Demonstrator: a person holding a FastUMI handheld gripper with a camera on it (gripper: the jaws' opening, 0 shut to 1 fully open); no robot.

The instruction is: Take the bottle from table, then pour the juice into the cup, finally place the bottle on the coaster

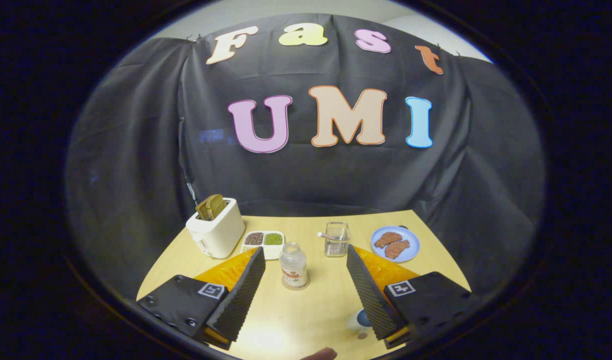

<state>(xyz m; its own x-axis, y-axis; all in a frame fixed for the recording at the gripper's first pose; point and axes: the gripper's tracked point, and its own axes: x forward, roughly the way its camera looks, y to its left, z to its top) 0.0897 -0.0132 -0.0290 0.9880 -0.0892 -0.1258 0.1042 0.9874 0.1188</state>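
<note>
A small clear bottle [293, 264] with a red and white label stands upright on a round coaster [296, 286] on the wooden table [316, 315]. It sits between my fingers' tips and a little ahead of them, nearer the left finger. My gripper [304, 250] is open and its fingers touch nothing. A clear ribbed cup [337, 239] with a stick in it stands beyond the bottle, slightly to its right.
A white toaster [215, 232] with bread in it stands at the back left, next to a white two-part dish [263, 242] of grains. A blue plate [396, 243] with meat pieces lies back right. A small blue round object [361, 319] lies by the right finger.
</note>
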